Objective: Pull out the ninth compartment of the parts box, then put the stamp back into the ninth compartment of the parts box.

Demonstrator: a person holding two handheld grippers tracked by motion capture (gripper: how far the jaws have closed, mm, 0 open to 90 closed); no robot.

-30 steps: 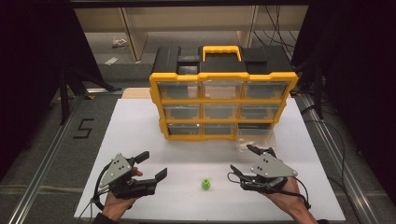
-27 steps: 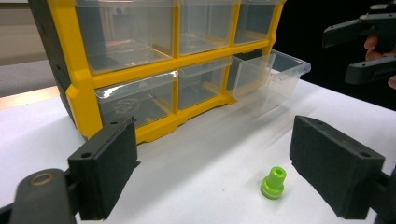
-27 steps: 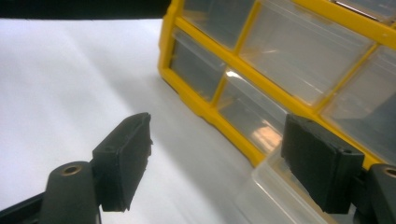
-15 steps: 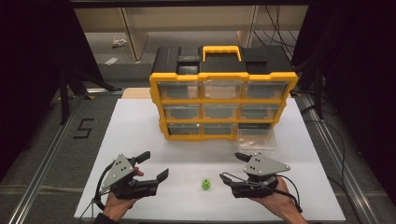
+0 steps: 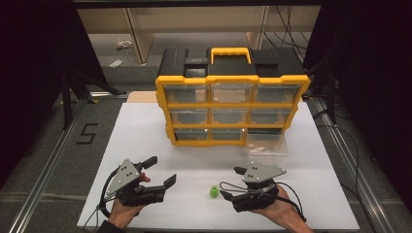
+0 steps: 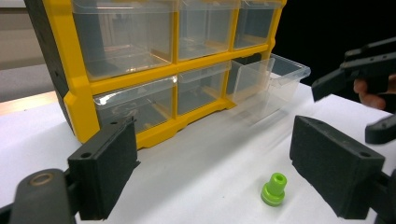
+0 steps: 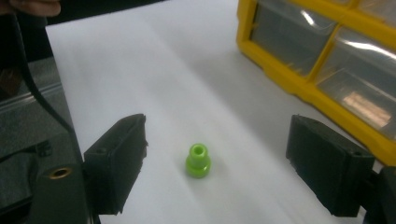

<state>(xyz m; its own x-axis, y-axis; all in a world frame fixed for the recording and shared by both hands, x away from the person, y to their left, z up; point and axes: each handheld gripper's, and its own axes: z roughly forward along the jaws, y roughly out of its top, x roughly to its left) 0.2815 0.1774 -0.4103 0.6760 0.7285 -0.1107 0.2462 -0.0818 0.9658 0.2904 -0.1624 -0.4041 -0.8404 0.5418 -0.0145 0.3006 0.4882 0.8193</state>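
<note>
Both tools, left tool (image 5: 163, 171) and right tool (image 5: 232, 183), stand wide near one green plug (image 5: 213, 192), beside a "5" mark (image 5: 87, 134).

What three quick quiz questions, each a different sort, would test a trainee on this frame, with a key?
1. True or false: the green plug stands upright on the white table, touching nothing else.
2. Which drawer of the yellow organizer is pulled out? A: top left. B: middle. C: bottom right.
3. Fill in: the jaws of the right hand-held gripper are ____.

Key
1. True. It stands between the left hand-held gripper and the right one.
2. C. The clear drawer sticks out at the bottom right.
3. Open, with the plug ahead of the gap between them.
</note>
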